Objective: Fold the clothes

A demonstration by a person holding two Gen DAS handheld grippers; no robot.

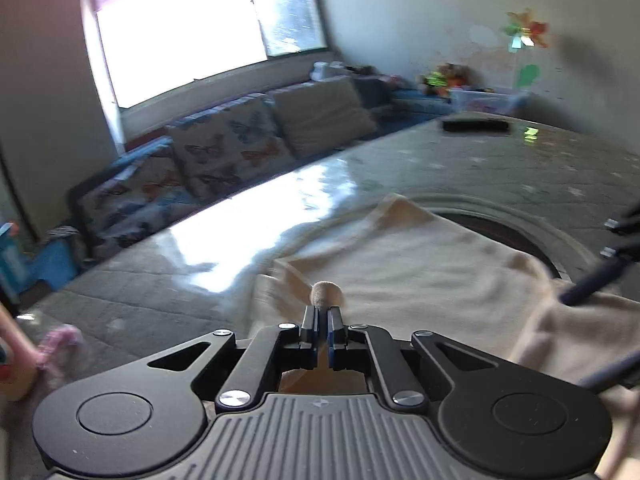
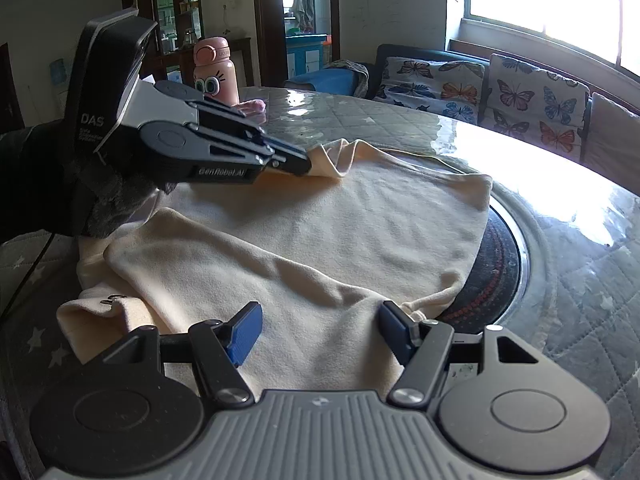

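Note:
A cream garment (image 2: 320, 224) lies spread on the round table (image 2: 560, 272), partly over a dark round inset (image 2: 496, 264). My left gripper (image 2: 300, 166) is shut on a bunched edge of the garment at its far left side and lifts that edge slightly. In the left wrist view a small tuft of the cream garment (image 1: 326, 294) sticks out past the closed left gripper (image 1: 323, 316). My right gripper (image 2: 318, 330) stands open low over the garment's near edge, its blue pads (image 2: 244, 332) apart, with cloth lying between them but not pinched.
A pink bottle (image 2: 214, 70) with cartoon eyes stands at the table's far side, next to a pink cloth (image 2: 252, 108). A sofa with butterfly cushions (image 2: 520, 96) runs under the window. A dark flat object (image 1: 476, 125) lies at the table's far edge.

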